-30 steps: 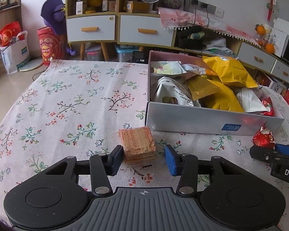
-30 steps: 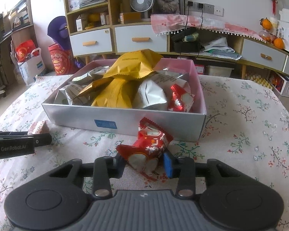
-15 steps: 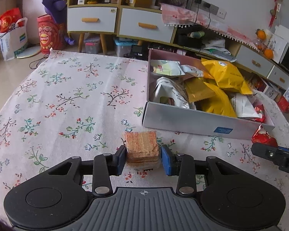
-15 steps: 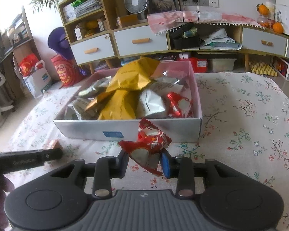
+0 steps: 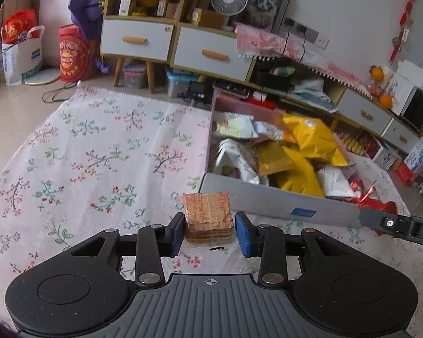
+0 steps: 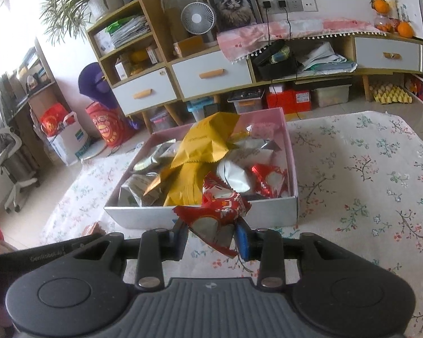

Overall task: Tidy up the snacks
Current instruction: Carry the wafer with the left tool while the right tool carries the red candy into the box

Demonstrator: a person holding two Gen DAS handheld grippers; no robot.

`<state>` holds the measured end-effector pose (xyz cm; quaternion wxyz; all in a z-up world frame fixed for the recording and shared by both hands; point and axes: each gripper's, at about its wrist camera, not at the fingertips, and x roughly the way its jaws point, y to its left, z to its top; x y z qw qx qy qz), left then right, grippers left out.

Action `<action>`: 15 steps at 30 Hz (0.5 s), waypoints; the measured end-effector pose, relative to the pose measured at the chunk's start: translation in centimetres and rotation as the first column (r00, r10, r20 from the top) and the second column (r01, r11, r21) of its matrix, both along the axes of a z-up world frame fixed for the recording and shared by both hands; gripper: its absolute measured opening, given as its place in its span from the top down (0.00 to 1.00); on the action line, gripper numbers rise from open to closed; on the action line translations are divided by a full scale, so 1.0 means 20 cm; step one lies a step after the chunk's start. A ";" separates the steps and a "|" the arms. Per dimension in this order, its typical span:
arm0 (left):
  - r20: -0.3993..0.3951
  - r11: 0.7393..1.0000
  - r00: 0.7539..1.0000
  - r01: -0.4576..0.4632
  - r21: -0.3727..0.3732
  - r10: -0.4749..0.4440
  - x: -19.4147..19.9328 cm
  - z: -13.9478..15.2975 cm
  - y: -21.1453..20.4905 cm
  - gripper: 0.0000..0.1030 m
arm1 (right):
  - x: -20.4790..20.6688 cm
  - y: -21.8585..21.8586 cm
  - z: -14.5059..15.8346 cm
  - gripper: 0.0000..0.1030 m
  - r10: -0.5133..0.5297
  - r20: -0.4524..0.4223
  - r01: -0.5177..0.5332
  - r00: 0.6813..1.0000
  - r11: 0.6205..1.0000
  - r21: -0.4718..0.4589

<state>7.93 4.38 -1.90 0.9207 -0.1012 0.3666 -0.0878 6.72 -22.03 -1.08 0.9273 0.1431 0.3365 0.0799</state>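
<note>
My left gripper [image 5: 208, 232] is shut on a clear-wrapped stack of brown wafer biscuits [image 5: 207, 217] and holds it above the floral cloth, just left of the box's near corner. My right gripper [image 6: 211, 239] is shut on a red and white snack packet [image 6: 218, 211], lifted in front of the box's near wall. The grey box with pink inside [image 6: 200, 215] [image 5: 268, 200] holds several yellow, silver and red snack bags. The right gripper's tip [image 5: 394, 225] shows in the left wrist view, with the red packet [image 5: 378, 207] behind it.
The table carries a floral cloth [image 5: 98, 152] [image 6: 366, 174]. Beyond it stand white-drawered cabinets [image 5: 138, 39], a red drum [image 5: 73, 53], a fan [image 6: 197, 18] and storage bins on the floor. The left gripper's body [image 6: 42, 253] crosses the right wrist view's lower left.
My left gripper closed on the wafer stack and lifted it. My right gripper rose with the red packet, so the box now shows from higher up.
</note>
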 end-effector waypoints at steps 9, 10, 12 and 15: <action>0.051 1.000 0.999 0.013 -0.006 -0.012 0.09 0.10 -0.09 0.66 | 0.10 -0.03 0.02 0.81 -0.016 -0.013 0.017 1.000 0.998 0.057; 0.055 1.000 0.998 0.015 -0.001 -0.014 0.11 0.11 -0.10 0.66 | 0.13 -0.04 0.03 0.81 -0.013 -0.019 0.014 1.000 0.997 0.072; 0.070 1.000 0.997 0.021 0.004 -0.021 0.17 0.13 -0.13 0.66 | 0.17 -0.05 0.04 0.81 -0.011 -0.022 0.013 1.000 0.996 0.091; 0.082 0.999 0.996 0.046 -0.008 -0.045 0.24 0.11 -0.18 0.66 | 0.22 -0.04 0.02 0.81 0.000 -0.013 0.001 1.000 0.995 0.103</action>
